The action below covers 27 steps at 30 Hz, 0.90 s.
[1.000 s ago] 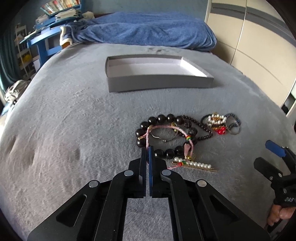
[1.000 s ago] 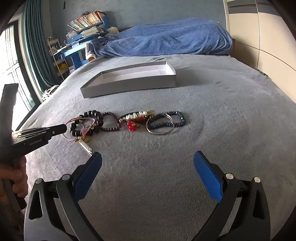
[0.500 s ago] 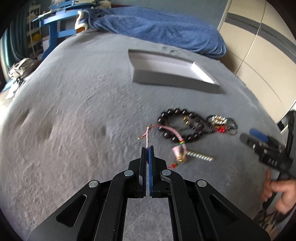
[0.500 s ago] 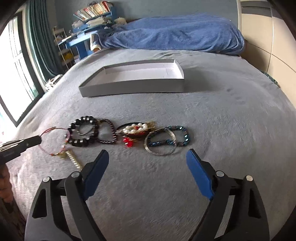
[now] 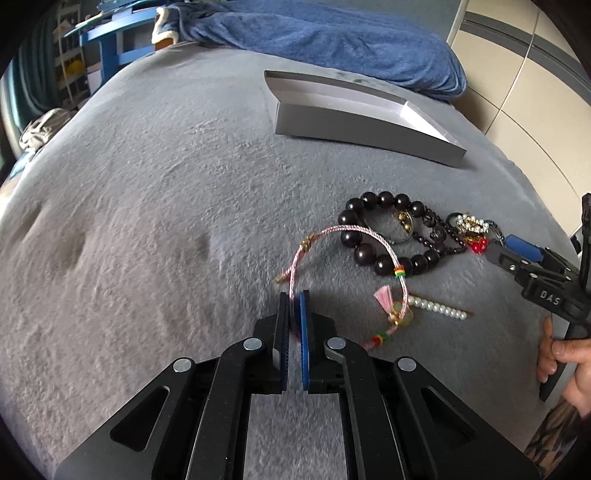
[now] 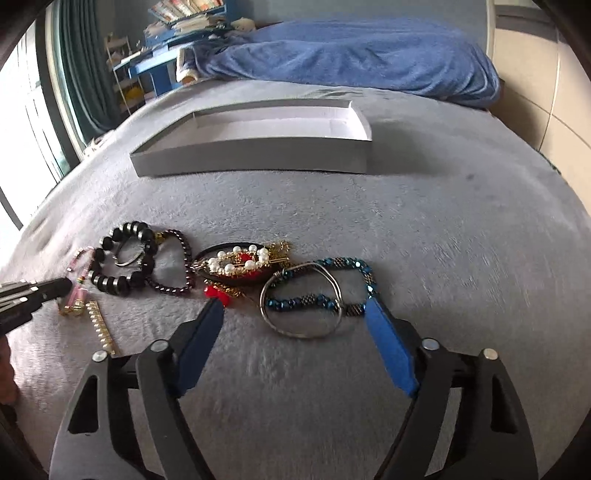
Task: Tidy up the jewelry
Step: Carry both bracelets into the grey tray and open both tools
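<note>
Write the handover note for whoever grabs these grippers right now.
Left gripper: shut on the pink cord bracelet.
Right gripper: open, jaws just closing in, straddling the silver bangle and blue bead bracelet, gripping nothing.
Other jewelry sits on the grey blanket.
Box: holds no jewelry that I can see.
Left: move every piece into it.

- We see a grey plush bedspread (image 5: 147,206) filling the foreground.
- A rumpled blue blanket (image 6: 354,55) lies along its far edge.
- Beyond, we spot a blue desk (image 6: 155,66), stacked books (image 6: 184,7) and teal curtains (image 6: 85,74).
</note>
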Tool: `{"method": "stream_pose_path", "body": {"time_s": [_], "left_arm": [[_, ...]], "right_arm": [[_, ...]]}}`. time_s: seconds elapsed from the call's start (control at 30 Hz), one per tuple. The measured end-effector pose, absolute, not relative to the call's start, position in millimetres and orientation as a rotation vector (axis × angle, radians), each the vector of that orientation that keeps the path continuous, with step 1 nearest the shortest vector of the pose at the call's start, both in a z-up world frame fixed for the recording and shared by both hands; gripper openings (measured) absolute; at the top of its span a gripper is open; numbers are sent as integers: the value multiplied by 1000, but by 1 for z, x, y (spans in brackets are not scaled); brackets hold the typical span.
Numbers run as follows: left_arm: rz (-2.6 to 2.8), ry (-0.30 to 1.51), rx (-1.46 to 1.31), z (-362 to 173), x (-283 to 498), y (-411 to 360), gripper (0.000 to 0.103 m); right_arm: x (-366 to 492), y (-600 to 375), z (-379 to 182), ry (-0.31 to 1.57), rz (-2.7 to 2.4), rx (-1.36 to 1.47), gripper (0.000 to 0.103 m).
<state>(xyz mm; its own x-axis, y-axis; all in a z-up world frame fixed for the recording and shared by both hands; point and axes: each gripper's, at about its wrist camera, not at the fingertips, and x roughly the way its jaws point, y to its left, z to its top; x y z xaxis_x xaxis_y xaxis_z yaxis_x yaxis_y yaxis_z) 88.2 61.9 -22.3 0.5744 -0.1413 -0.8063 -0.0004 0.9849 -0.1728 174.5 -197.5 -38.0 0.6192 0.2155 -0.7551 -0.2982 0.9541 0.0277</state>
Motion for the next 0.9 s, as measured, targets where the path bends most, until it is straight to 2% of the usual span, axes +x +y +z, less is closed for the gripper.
{"method": "stream_pose_path", "body": {"time_s": [0.1,0.23,0.6,0.9], "left_arm": [[-89,951,-161,-23,91,63,6],[-96,936,-140,-21,92,60,3],[-150,845,-156,7,80,52,3],[-215,765,-123,51,80,43,2]], "right_arm": [[178,-199,-40,857,280,-102,67],[178,-208,-38,840,264,-62,49],[160,-225,-26,810,276,25,48],[162,-220,18,716,314,50,48]]}}
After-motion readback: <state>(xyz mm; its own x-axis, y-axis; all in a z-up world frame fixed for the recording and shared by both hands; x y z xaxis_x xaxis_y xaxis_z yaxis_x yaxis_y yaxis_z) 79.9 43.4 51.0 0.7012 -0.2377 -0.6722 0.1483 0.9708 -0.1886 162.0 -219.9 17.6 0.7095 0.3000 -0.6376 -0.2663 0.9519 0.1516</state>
